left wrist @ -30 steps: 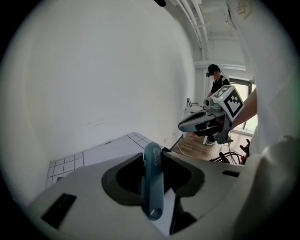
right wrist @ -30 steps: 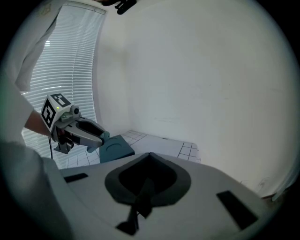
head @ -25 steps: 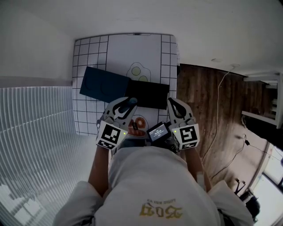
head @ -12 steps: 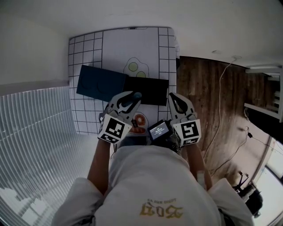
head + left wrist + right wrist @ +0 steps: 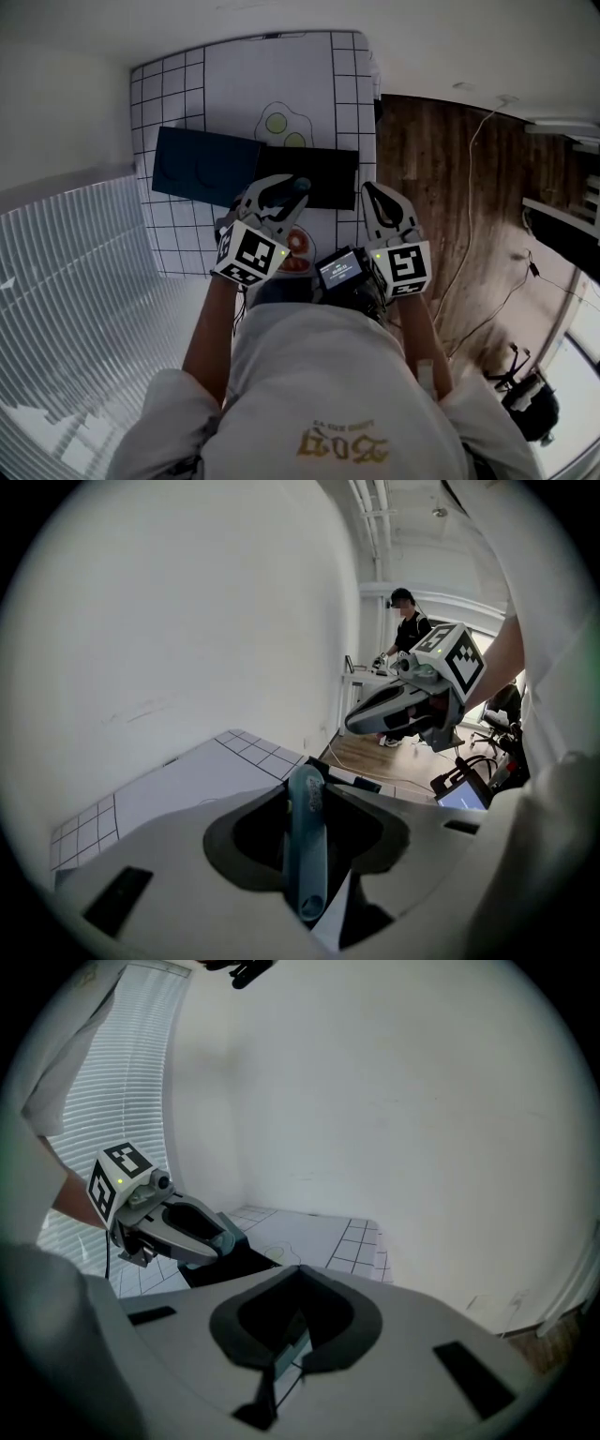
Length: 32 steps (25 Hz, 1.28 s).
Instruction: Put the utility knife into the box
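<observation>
While the left tongs [image 5: 279, 190] are clamped on a pale blue plastic utility knife [image 5: 306, 841], the right tongs [image 5: 372, 191] stand together with nothing between them. The knife sits lengthwise between the left jaws, its rounded end poking out past their tips. In the head view that blue end lies over the near edge of a black rectangular open box [image 5: 319, 176]; how high it hangs above the box cannot be told.

The box lies on a white surface [image 5: 234, 84] printed with a black grid along its edges and a fried-egg drawing [image 5: 281, 125] beyond the box. A dark blue flat rectangular panel [image 5: 202, 166] lies touching the box's left end, slightly skewed.

The right tongs hang just beside the box's right near corner, pointing the same way as the left pair, the two well apart. A small lit screen [image 5: 339, 270] sits between the two marker cubes, close to the person's body.
</observation>
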Available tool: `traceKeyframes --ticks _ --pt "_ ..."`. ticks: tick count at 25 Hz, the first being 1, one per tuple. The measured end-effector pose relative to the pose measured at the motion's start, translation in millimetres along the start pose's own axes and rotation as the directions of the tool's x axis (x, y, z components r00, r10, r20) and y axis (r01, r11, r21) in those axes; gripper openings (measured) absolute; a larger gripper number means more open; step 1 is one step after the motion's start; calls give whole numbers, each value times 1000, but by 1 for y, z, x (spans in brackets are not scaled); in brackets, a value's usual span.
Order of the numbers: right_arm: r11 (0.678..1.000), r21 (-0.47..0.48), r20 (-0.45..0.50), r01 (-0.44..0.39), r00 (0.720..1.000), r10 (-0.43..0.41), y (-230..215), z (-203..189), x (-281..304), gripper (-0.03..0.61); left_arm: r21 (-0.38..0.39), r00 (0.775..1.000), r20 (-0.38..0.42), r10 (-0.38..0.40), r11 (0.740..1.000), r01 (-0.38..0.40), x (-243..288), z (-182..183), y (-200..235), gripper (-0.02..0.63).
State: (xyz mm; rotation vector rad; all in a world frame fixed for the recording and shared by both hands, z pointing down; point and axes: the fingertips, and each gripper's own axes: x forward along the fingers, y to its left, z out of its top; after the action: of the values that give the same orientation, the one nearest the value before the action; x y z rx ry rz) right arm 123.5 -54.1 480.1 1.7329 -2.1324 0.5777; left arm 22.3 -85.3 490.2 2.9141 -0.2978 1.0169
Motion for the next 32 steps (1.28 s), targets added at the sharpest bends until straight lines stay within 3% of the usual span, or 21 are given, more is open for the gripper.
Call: traceKeyframes --ticks 6,17,32 --pt "1000 15 -22 16 1000 -15 -2 -13 8 6 -7 1000 -6 -19 1000 19 15 -10 1 135" --pt "998 51 -70 37 997 -34 -3 -36 23 6 70 991 -116 -61 995 70 44 -31 -11 135" --pt "998 63 -90 24 996 -18 7 -49 32 6 120 971 -235 -51 989 81 69 -55 -20 135"
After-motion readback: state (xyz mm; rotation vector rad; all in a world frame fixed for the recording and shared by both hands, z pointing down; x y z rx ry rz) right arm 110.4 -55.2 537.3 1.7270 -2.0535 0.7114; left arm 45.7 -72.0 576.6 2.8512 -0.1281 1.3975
